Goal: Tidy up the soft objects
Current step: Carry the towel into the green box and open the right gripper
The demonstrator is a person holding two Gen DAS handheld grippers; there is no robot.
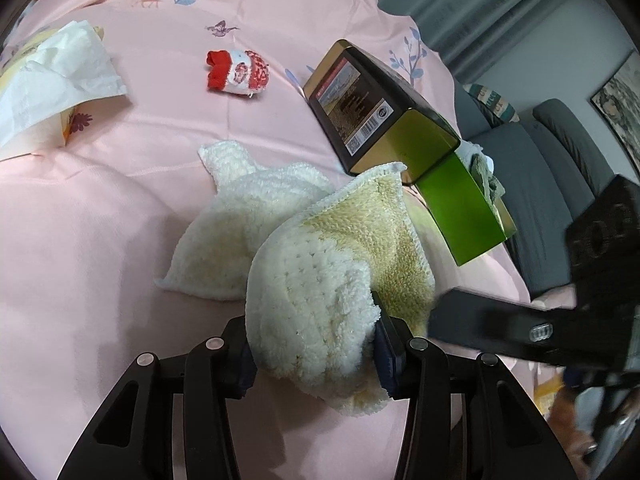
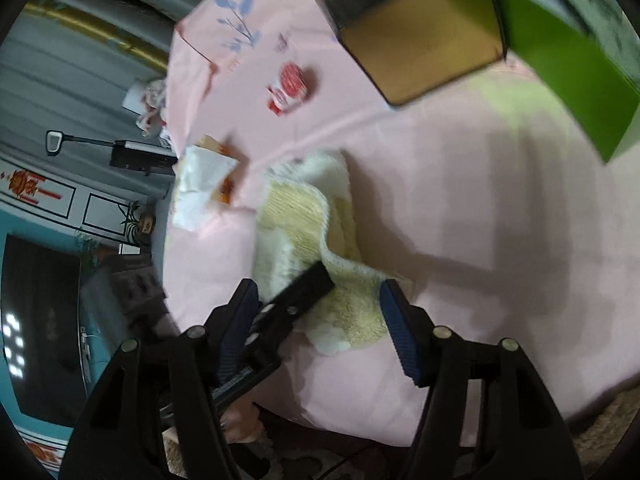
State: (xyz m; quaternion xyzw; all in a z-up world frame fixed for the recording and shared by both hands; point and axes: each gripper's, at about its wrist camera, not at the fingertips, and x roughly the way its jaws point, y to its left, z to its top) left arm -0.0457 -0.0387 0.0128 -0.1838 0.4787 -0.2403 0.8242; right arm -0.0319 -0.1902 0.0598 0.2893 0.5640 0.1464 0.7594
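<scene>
A cream and yellow fluffy cloth lies crumpled on the pink bedsheet. My left gripper is shut on its near fold. My right gripper is open just above the cloth's near corner; its body shows blurred at the right of the left wrist view. A small red and white rolled sock lies farther back, also in the right wrist view.
A green and gold box with a dark label lies open at the back right, with grey cloth inside. A white tissue on a patterned pack lies at the left. A grey sofa stands beyond the bed edge.
</scene>
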